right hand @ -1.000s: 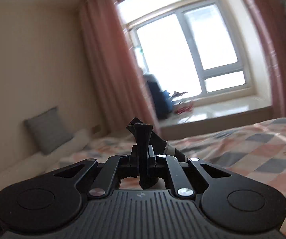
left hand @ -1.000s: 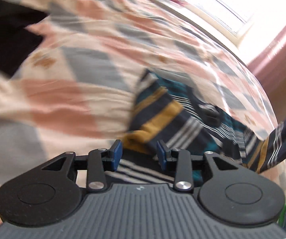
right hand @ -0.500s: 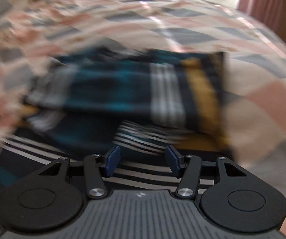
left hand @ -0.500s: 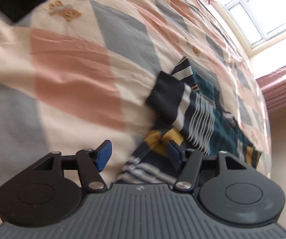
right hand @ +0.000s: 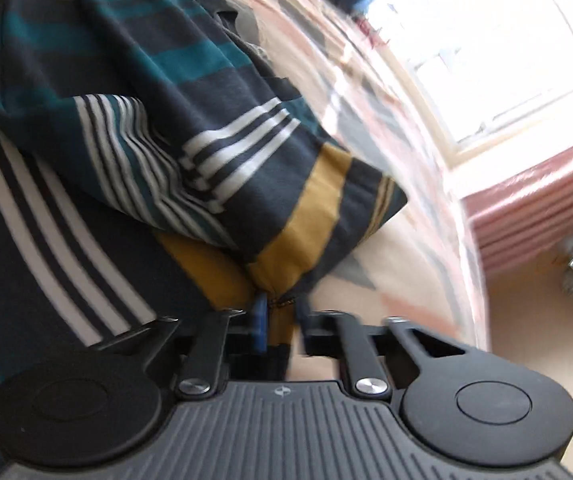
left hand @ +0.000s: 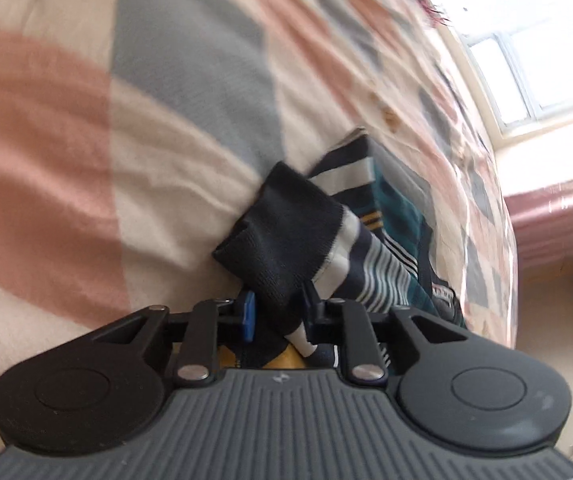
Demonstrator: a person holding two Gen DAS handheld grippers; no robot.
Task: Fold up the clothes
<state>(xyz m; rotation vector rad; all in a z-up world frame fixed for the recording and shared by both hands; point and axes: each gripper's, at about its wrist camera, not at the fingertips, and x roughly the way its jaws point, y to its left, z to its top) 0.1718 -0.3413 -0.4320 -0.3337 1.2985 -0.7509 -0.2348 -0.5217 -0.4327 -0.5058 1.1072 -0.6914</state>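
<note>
The left tool [left hand: 276, 314] has its blue-padded fingers [left hand: 248, 316] drawn in on a fold of the striped sweater [left hand: 286, 248]; a dark navy cuff end stands up between them, with a white band running down beside the right finger. From that grip the sweater stretches away and to the right across the bed [left hand: 166, 120], its long axis pointing toward the bed's far right edge, where the window side of the room lies. Its navy, teal, white and mustard stripes run across that axis.

The bed carries a quilt in large pink, grey and cream blocks, wrinkled near the sweater. Past the far edge, a bright window [left hand: 542, 76] shows, and a pink curtain [left hand: 558, 216] hangs to its right.

In the right wrist view, the right tool [right hand: 280, 322] is pinched on the mustard-banded hem of the same sweater [right hand: 158, 80], cloth bunched between the two fingers. The garment is folded over itself here: a top layer with teal and thin white stripes lies across a lower navy layer with broad white stripes, running up and to the left from the grip. To the right, the quilt's edge curves down to a beige floor [right hand: 534, 320], with the window [right hand: 498, 52] and the curtain [right hand: 534, 208] beyond. This view is blurred at the edges.
</note>
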